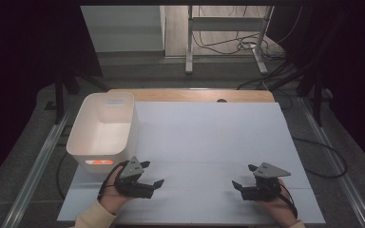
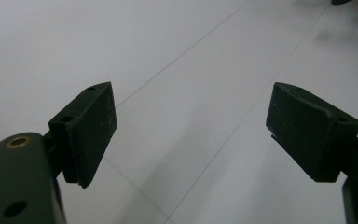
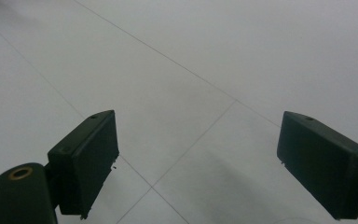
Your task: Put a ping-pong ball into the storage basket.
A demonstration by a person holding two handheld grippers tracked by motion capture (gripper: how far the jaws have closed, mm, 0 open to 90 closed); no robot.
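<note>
Left black two-jaw gripper point(image 1: 152, 174) near the desk's front left corner, jaws apart and empty, just before the white plastic bin point(image 1: 86, 137), right black gripper point(image 1: 244, 176) near the front right, likewise agape over white desk sheet point(image 1: 209, 137).

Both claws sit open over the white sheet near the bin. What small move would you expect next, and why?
Probably a pause with both held low and open. The left claw and right claw have nothing between their jaws, and the white sheet shows no loose item to grasp. The white bin beside the left claw looks like the likely drop spot.
</note>
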